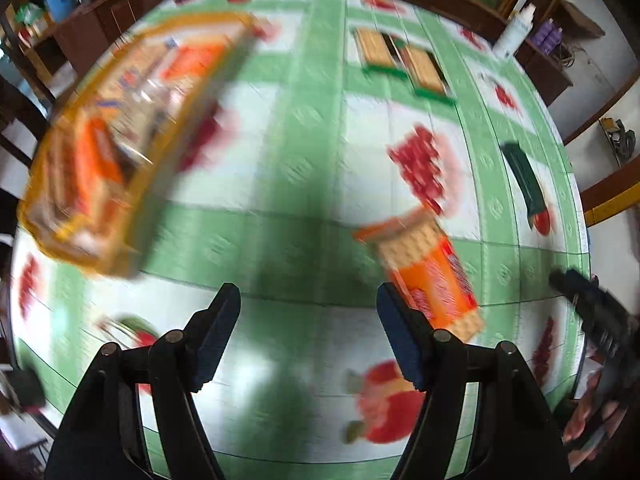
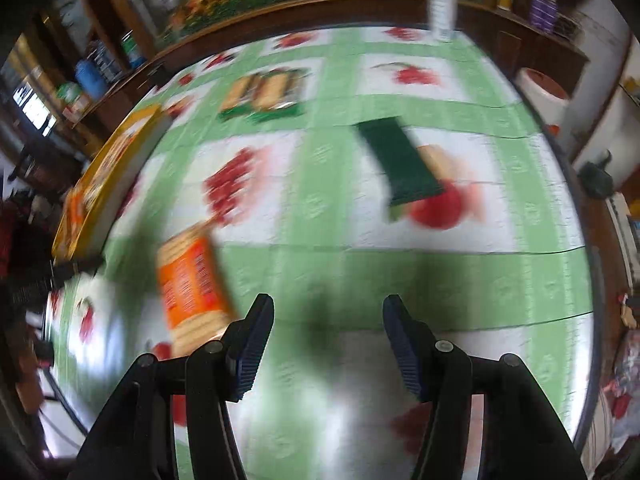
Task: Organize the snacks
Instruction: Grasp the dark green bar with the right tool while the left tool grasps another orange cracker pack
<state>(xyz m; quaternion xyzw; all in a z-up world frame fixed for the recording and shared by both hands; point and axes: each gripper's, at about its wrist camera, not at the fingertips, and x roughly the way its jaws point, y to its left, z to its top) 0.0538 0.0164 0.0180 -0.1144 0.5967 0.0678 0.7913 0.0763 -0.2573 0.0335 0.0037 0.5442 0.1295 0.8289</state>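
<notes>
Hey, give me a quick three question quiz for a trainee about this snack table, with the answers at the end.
1. True or false: the left gripper holds the orange cracker pack.
2. Which snack lies nearest the right gripper? A) orange cracker pack B) dark green pack C) pair of green-edged cracker packs
3. Fill in: packs already sorted sit in the ______ tray at the table's left edge.

Key: 1 false, both grippers are empty with fingers apart; 2 A; 3 yellow.
</notes>
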